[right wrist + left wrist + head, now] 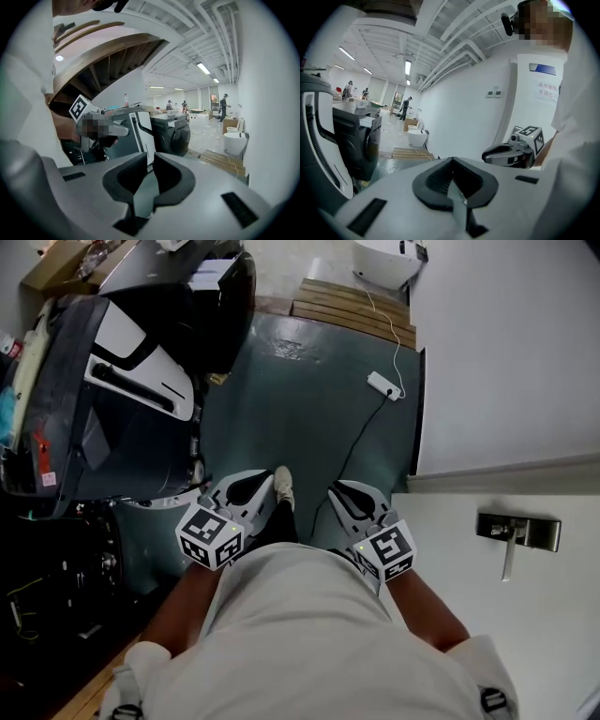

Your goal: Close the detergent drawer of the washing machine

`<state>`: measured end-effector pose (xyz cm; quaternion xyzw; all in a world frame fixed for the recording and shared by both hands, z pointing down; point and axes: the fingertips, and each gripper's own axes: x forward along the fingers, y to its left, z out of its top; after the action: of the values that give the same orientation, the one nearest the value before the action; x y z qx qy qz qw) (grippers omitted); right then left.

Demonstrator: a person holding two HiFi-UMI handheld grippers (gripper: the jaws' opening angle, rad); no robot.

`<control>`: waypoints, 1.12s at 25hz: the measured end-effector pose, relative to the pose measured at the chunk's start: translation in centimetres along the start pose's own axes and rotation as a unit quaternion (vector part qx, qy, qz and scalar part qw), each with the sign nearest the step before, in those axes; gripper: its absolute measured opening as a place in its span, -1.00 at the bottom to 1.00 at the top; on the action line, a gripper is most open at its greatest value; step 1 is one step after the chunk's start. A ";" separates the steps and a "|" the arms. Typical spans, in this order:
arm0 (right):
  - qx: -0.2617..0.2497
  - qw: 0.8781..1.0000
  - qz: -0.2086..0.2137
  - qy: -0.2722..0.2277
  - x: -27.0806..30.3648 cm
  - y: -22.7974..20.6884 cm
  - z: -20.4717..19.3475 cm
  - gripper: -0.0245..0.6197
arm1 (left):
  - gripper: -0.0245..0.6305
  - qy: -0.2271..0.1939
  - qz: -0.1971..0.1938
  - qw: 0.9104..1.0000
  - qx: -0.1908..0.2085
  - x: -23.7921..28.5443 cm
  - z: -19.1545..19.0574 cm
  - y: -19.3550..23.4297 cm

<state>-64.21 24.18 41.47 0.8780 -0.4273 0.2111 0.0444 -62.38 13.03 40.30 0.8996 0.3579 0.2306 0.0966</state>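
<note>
A dark washing machine [112, 427] with a white front panel [131, 367] stands at the left of the head view, and a second dark machine [202, 306] stands behind it. I cannot make out the detergent drawer. Both grippers are held close to the person's body, well short of the machines. My left gripper [270, 478] [452, 160] is shut with nothing in it. My right gripper [334, 486] [150, 157] also looks shut and empty. The white-panelled machine [140, 131] lies ahead and to the left in the right gripper view.
A white power strip [384, 385] with its cable lies on the green floor. A wooden pallet [352, 310] and a white fixture [384, 263] sit further off. A white wall with a metal handle [516, 531] runs along the right. The person's shoe [283, 486] shows between the grippers.
</note>
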 end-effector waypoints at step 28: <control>-0.063 0.995 0.074 0.024 22.6 -11.7 14.5 -0.84 | -0.93 -0.052 0.096 0.994 -0.009 8.2 12.0 23.0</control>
<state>-38.06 11.27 38.74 0.8339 -0.5027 0.2074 0.0943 -37.54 1.88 40.39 0.9396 0.2622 0.1953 0.1009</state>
